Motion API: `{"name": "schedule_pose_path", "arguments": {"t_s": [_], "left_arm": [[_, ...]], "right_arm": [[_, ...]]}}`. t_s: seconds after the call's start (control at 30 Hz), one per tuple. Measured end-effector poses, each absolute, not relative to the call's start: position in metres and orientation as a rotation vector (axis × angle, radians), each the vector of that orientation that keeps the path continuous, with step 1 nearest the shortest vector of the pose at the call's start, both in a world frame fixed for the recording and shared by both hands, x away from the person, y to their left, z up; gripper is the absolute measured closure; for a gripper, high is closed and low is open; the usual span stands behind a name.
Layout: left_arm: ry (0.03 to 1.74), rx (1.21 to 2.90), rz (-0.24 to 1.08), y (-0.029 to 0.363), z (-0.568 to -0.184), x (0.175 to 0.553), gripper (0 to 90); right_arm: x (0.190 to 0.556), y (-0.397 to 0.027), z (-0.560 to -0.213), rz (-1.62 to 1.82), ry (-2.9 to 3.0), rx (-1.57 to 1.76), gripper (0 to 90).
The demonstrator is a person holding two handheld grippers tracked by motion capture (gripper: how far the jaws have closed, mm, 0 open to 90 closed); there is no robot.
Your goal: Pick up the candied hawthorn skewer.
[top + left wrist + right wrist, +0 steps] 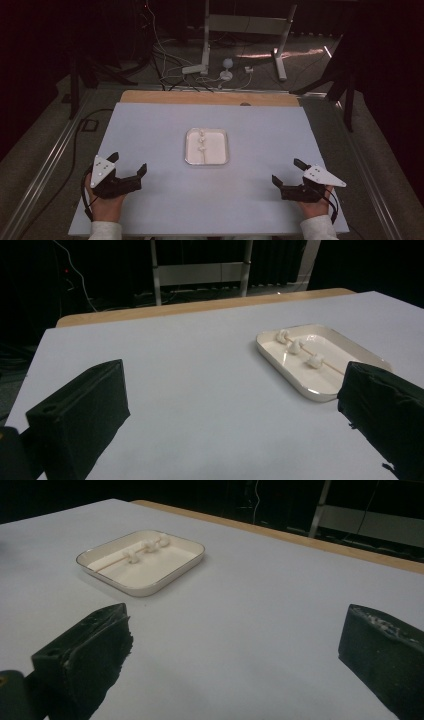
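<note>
A pale grey-white table (150,130) seen from above, with a strip of bare wood (210,98) along its far edge; beyond it, a dark floor with white cables (170,65) and the legs of a white metal stand (245,30).

Near the middle of the table sits a shallow, cream-coloured tray (190,150) with rounded corners and a thin dark rim; inside it lies a thin skewer (202,156) running from the far side toward the near side, with three small white lumps (201,141) threaded on its far half, one behind another; what the lumps are made of cannot be told.

At the near left, a hand (106,202) in a white sleeve holds the left gripper (128,165), with a grey three-cornered plate on top; its two black jaws are spread wide apart with nothing between them, pointing toward the tray and well apart from it; in the left gripper view the tray (280,360) lies ahead to the right.

At the near right, the other hand (314,205) holds the right gripper (287,172); its jaws also stand wide apart and empty, well clear of the tray; in the right gripper view the tray (170,575) lies ahead to the left, above the left jaw.
</note>
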State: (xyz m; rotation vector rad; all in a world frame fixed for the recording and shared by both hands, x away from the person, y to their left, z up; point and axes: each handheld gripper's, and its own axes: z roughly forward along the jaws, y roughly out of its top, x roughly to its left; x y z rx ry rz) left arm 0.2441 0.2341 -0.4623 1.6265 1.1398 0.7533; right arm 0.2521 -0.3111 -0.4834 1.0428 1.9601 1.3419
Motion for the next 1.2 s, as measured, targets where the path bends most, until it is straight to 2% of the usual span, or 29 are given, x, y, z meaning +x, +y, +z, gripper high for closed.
{"name": "schedule_pose_path", "arguments": {"t_s": [0.57, 1.2], "left_arm": [[1.120, 1.642, 0.740, 0.209, -0.452, 0.272, 0.4], [1.087, 1.672, 0.712, 0.160, -0.456, 0.304, 0.5]], "right_arm": [[0.253, -0.312, -0.484, 1.343, 1.957, 1.053, 0.2], [0.254, -0.313, -0.484, 1.344, 1.960, 1.061, 0.2]]}}
